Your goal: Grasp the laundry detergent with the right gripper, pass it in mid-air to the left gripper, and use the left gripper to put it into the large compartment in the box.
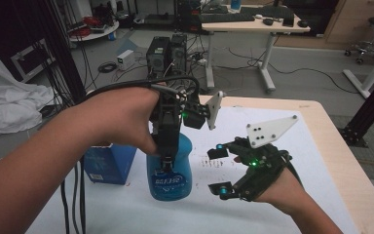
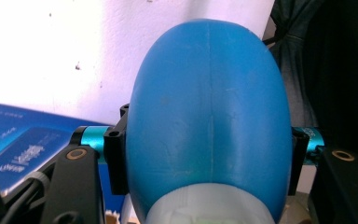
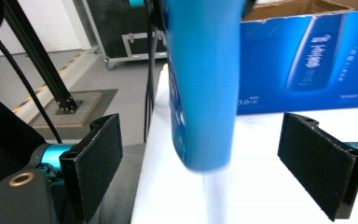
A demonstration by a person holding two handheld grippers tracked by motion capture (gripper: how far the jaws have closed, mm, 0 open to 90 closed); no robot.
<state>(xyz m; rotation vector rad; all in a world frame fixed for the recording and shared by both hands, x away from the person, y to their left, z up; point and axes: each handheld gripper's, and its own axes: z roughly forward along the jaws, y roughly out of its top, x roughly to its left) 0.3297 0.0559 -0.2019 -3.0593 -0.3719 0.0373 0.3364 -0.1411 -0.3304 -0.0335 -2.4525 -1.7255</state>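
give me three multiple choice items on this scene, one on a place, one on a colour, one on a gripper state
1. Where is the box?
A. to the left of the bottle, high view
B. on the floor
C. in the right hand-held gripper

2. What colour is the bottle?
A. red
B. blue
C. yellow

3. How does the left hand-held gripper stand?
A. open above the table
B. shut on the box
C. shut on the bottle

Answers: 1 A, it stands on the white table left of the bottle. 2 B, its body is blue. 3 C, the pads press both sides of the bottle, while the right hand-held gripper stands open beside it.
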